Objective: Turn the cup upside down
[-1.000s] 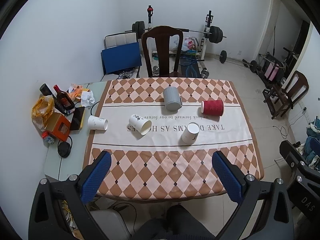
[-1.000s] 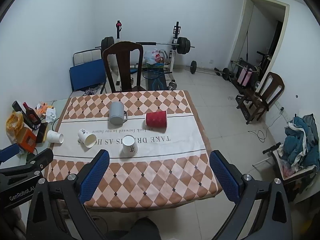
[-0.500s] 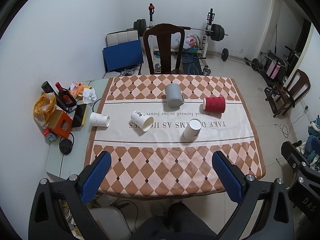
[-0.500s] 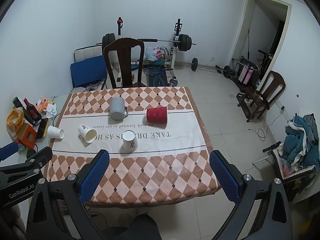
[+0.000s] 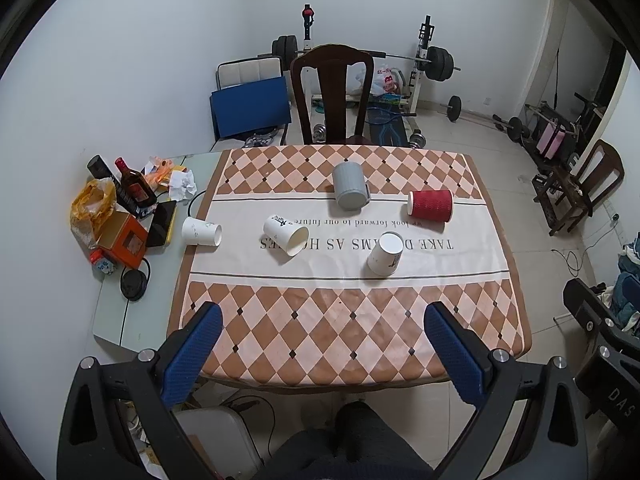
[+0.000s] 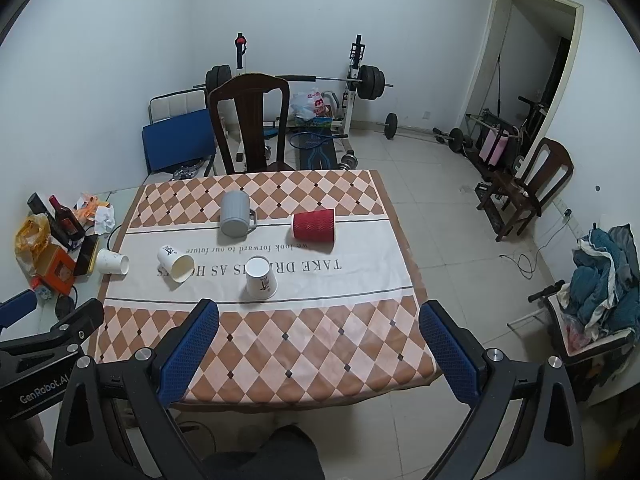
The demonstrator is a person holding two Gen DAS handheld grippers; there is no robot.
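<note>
Several cups sit on the checkered tablecloth. A grey mug and a white paper cup stand upside down. A red ribbed cup lies on its side. A white cup lies on its side mid-table, and another white cup lies at the cloth's left edge. My left gripper and right gripper are open and empty, held high above the table's near edge.
Bottles, an orange box, a phone and crumpled paper crowd the grey side table at left. A dark wooden chair stands behind the table. Weights and a bench fill the back; another chair stands at right.
Both grippers have drawn back and upward from the table, so the cups sit a little smaller and lower in view. Nothing on the table has moved.
</note>
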